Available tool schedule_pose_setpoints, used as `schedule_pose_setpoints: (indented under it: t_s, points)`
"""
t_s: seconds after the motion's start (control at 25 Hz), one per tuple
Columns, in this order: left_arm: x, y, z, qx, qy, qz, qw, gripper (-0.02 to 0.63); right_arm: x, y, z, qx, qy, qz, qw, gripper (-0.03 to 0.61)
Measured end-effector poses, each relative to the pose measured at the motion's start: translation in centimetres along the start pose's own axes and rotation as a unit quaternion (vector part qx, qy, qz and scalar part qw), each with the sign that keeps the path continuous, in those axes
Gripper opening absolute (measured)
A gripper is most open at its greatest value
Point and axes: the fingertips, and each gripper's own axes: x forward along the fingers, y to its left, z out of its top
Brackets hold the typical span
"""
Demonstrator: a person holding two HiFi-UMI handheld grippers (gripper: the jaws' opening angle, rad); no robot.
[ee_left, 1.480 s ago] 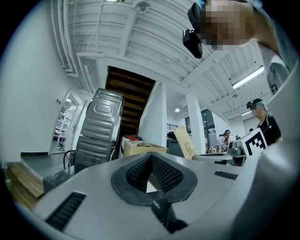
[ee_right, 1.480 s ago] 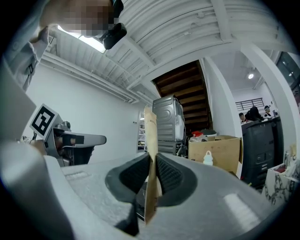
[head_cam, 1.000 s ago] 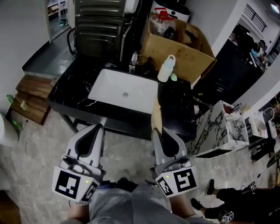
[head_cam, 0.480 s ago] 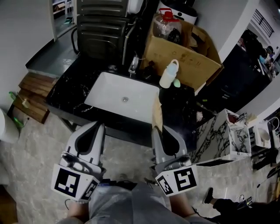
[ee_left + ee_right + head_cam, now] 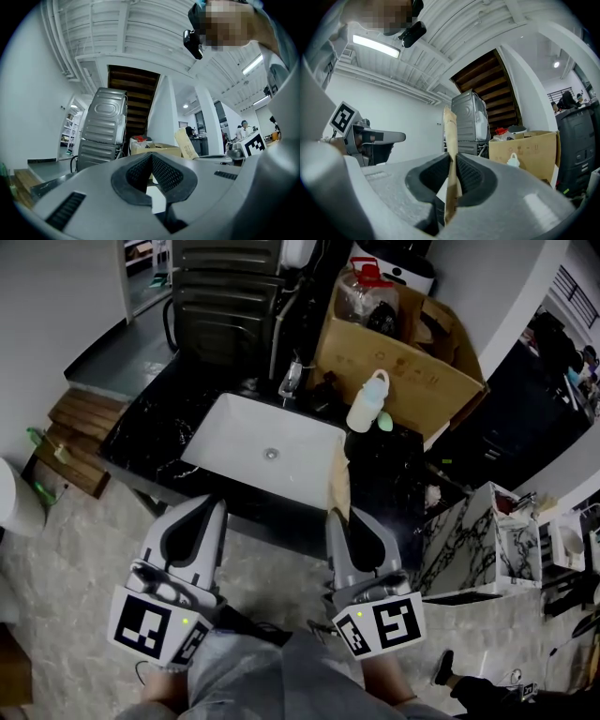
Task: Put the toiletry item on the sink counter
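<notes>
Your right gripper (image 5: 453, 165) pinches the lower end of a thin tan paper packet (image 5: 450, 136), near the front edge of the sink counter (image 5: 380, 479). Your left gripper (image 5: 151, 158) is closed on nothing. The packet looks light, flat and easily creased, so grip its broad faces. Its long axis stands roughly upright, thin edge toward you.

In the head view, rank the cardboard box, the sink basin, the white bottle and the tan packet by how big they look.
1. cardboard box, barely ahead of
2. white sink basin; nearly alike.
3. white bottle.
4. tan packet, edge-on and nearer the camera, so unsure against the bottle.
</notes>
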Motion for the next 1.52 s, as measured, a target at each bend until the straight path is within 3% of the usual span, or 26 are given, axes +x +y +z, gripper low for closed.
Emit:
schedule_pose_setpoints:
  t_s: [0.88,1.52]
  points:
    - [3.6,2.4,-0.4,0.011,0.002,-0.017,0.9998,0.005,2.1,-2.4,-0.5,-0.009,0.002,-0.035,0.999,0.038]
    - [10.3,11.5,-1.4,-0.003,0.013,-0.052,0.9986,0.005,12.5,-2.9,-1.3,-0.023,0.021,-0.069,0.997,0.038]
